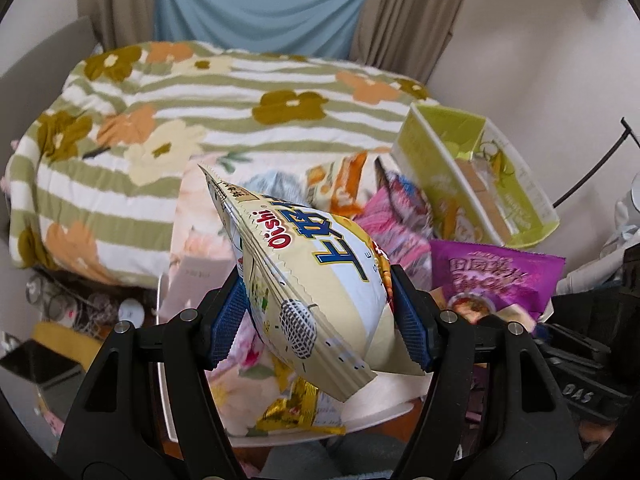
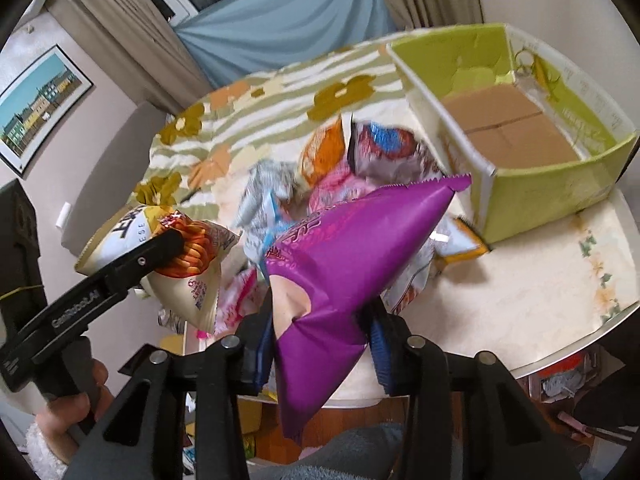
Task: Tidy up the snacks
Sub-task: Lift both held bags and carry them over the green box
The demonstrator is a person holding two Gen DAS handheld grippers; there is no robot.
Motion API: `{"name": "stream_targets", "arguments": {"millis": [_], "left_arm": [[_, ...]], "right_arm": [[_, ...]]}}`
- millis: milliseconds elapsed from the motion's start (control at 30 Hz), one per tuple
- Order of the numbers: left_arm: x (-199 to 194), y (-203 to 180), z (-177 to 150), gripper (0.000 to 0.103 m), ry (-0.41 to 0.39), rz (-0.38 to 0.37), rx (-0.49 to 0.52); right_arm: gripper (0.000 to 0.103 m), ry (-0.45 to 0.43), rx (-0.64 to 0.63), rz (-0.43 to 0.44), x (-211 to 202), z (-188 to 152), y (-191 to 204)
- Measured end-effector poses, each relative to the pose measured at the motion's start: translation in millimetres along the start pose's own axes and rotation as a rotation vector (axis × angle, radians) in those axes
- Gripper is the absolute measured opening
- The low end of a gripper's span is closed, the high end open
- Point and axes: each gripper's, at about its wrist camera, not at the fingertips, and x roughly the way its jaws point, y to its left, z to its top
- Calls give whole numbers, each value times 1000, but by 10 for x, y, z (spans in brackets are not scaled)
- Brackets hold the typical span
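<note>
Table [image 2: 520, 292]: round, cluttered with snacks — green box [image 2: 560, 176] sat at two o'clock.
Left tongs [image 1: 320, 312]: I clamped the Oishi bag [image 1: 316, 280].
Right tongs [image 2: 320, 344]: I pinched the purple bag [image 2: 352, 264].
Advice: lift clear — release low inside the box.

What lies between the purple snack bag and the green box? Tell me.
In the right wrist view, bare cream tabletop and a small orange-edged packet separate the purple foil snack bag from the green cardboard box.
</note>
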Motion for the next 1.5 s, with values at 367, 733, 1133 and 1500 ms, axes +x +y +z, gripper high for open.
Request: {"name": "stream_targets", "arguments": {"millis": [367,733,1133,1500], "left_arm": [[185,-682,823,65,-88,-36,85],[1135,-1991,1649,65,-70,-27,87],[2256,-2993,1919,72,38,17,117],[2328,-2936,1828,100,61,81,141]], "right_arm": [[38,-169,-38,-34,-475,841,-364],[38,-181,-83,-28,-538,1919,-1489],[38,-56,-93,-4,-134,2618,-2429],[38,-21,-86,-21,43,2673,-2589]]}}
